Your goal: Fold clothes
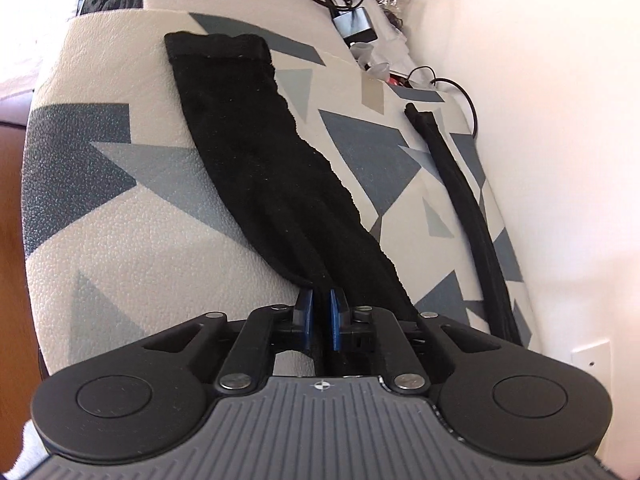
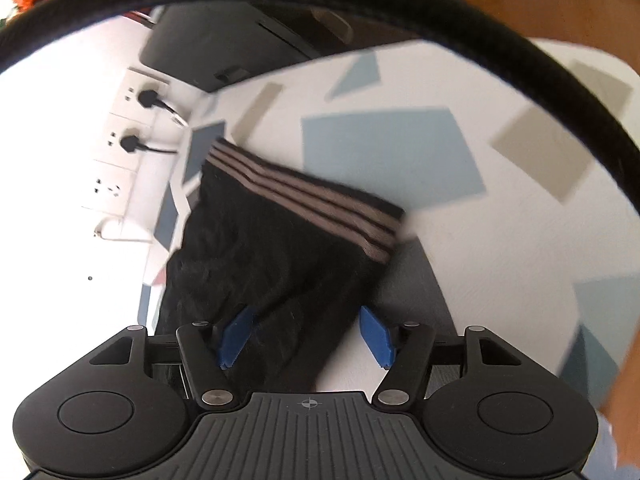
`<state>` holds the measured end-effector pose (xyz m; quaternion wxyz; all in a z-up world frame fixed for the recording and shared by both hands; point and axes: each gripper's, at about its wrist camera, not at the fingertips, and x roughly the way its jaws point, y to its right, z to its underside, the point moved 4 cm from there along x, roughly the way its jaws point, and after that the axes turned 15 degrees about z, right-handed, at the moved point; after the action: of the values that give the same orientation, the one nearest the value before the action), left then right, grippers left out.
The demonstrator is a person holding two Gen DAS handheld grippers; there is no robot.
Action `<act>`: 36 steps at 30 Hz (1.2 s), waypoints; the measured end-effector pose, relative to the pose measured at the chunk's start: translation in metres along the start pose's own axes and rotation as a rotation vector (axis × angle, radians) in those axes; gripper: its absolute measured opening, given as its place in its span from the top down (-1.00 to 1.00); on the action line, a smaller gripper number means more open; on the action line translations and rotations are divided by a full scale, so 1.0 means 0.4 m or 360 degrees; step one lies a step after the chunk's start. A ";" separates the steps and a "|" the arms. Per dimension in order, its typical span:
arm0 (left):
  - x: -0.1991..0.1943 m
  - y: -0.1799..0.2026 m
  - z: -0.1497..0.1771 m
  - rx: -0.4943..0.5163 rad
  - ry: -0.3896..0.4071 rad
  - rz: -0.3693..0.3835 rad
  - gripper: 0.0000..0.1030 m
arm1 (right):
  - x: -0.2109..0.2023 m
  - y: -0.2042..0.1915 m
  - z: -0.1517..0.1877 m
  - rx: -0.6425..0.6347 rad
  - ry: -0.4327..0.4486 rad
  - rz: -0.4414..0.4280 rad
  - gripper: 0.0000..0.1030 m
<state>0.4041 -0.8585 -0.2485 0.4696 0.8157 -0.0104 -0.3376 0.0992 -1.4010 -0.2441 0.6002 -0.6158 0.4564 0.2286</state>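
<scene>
**Left pinching sock, right open over striped garment**

Left gripper (image 1: 321, 312) fingers clenched on the near end of the long black knit sock (image 1: 256, 152); the rest lies flat ahead on the geometric-patterned desk (image 1: 120, 216). Right gripper (image 2: 305, 336) fingers spread, black striped-cuff garment (image 2: 280, 248) between them, ungripped. Risk: thin pinch slips when lifted, fold skews.

pebbled white surface (image 1: 132, 240) with grey-blue triangle print, long black sock (image 1: 256, 168) flat along it, thin black strap (image 1: 460, 184) near wall-side edge, cable clutter (image 1: 356, 20) at far end, black striped-cuff sock (image 2: 288, 240) over it in right view
</scene>
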 end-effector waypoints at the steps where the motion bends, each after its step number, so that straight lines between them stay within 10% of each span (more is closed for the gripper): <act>1: 0.001 -0.001 -0.003 -0.0007 -0.0011 -0.0002 0.84 | 0.008 -0.007 -0.003 -0.0011 0.0017 0.0010 -0.09; 6: -0.020 0.026 -0.028 0.0061 0.0019 0.0005 0.91 | 0.041 -0.030 -0.023 0.0023 0.0018 0.0074 0.87; 17: -0.171 0.156 -0.056 0.0438 0.0179 0.0004 0.92 | -0.171 -0.014 -0.075 -0.0018 0.0293 0.0029 0.99; 31: -0.122 0.135 -0.074 0.0357 0.0120 -0.0016 0.92 | -0.056 0.062 0.015 0.0061 -0.0047 0.0097 0.32; 33: -0.117 0.140 -0.077 0.0367 0.0120 -0.0008 0.92 | -0.047 0.054 0.008 0.0093 -0.0031 0.0077 0.33; 36: -0.113 0.143 -0.079 0.0381 0.0108 -0.0008 0.92 | -0.033 0.041 -0.004 0.0143 -0.0004 0.0045 0.91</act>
<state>0.4044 -0.8514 -0.1693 0.3681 0.8770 -0.0327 -0.3072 0.0787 -1.3964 -0.2416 0.6246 -0.5813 0.4742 0.2171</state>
